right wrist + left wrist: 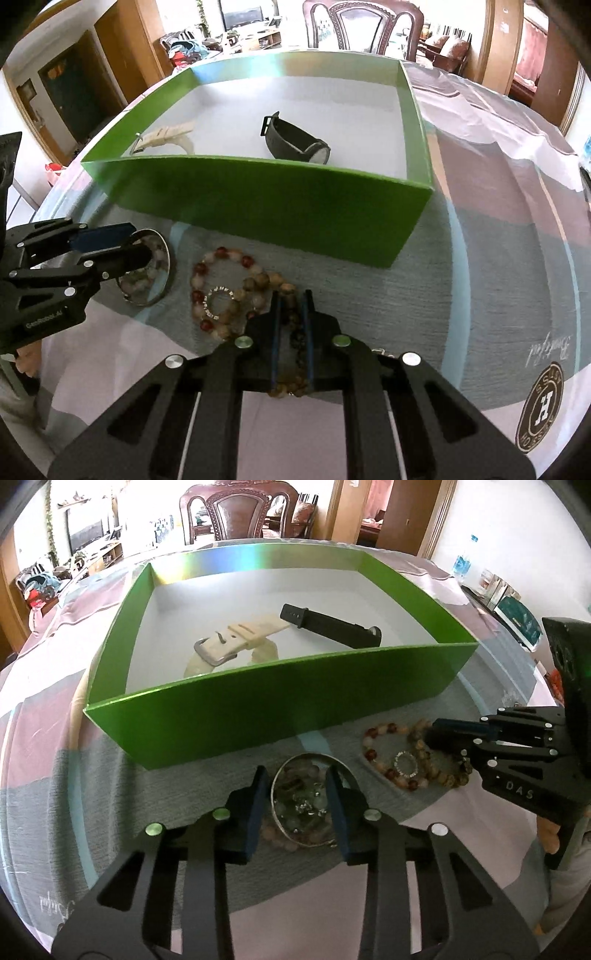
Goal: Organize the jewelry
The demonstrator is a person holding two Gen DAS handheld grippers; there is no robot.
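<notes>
My left gripper reaches down over a silver bangle that lies on pale beads. One finger is outside the rim and one inside, and the pads press the rim and beads. My right gripper is shut on a brown bead bracelet, which runs between its pads. A red and pale bead bracelet and a small glittering ring lie just left of it. Behind stands a green box with a cream watch and a black watch inside.
The jewelry lies on a striped pink, grey and blue tablecloth just in front of the box's near wall. A carved wooden chair stands past the table's far edge. A person's hand holds the right gripper at the right edge.
</notes>
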